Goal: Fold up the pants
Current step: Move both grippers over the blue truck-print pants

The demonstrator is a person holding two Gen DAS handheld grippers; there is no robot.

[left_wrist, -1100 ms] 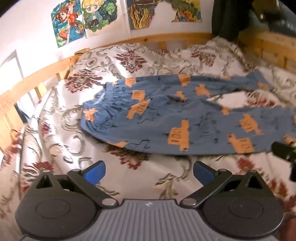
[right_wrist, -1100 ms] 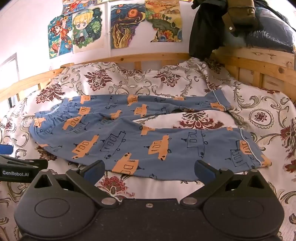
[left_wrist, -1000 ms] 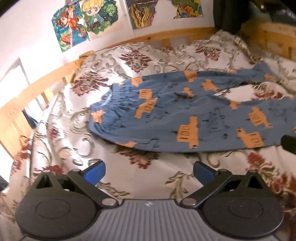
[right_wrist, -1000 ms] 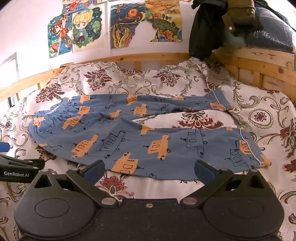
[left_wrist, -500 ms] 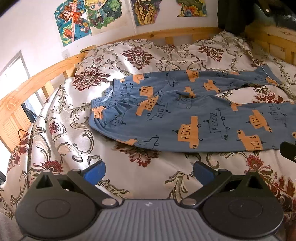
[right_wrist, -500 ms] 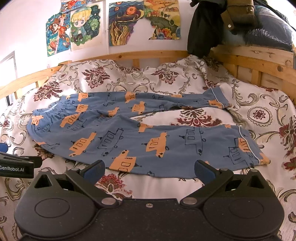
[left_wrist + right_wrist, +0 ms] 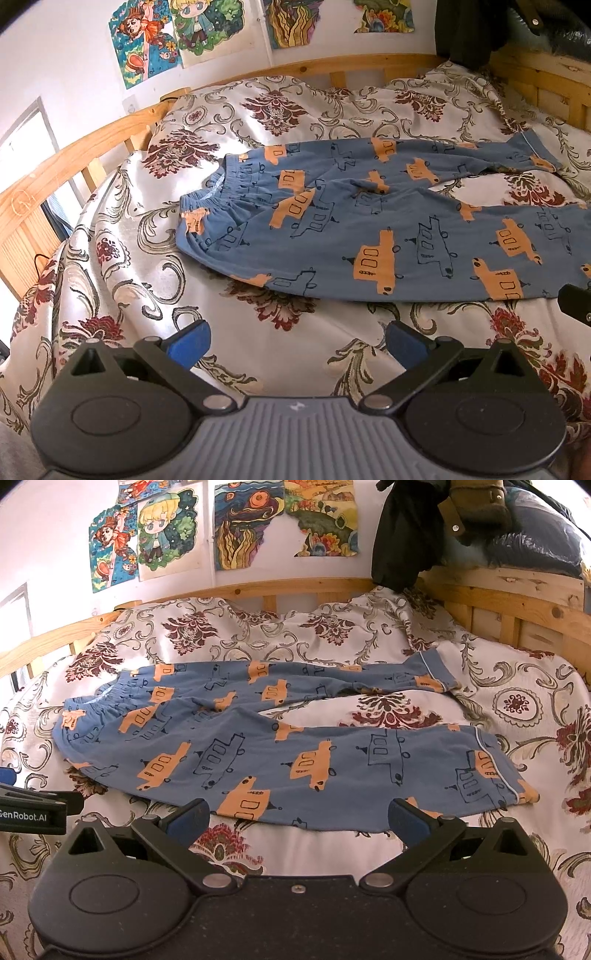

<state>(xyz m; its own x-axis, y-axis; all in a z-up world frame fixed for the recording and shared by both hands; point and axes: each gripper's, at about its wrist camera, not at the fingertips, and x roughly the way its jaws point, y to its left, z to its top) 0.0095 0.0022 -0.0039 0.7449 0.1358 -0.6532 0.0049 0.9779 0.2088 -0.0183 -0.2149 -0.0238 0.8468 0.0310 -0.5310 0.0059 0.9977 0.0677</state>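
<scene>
The left hand-held gripper (image 7: 297, 341) hangs over the near part of the bed (image 7: 122, 258), its blue-tipped fingers (image 7: 188, 338) spread wide with nothing between them. Beyond it, blue pants (image 7: 351, 229) with orange and outlined vehicle prints lie flat on the floral bedspread, waistband to the left, the two legs running off to the right with a gap of bedspread between them. The right hand-held gripper (image 7: 576, 301) shows as a black tip at the right edge, just beside the near leg. A wooden bed rail (image 7: 74, 155) curves behind, with posters (image 7: 177, 37) on the wall above.
</scene>
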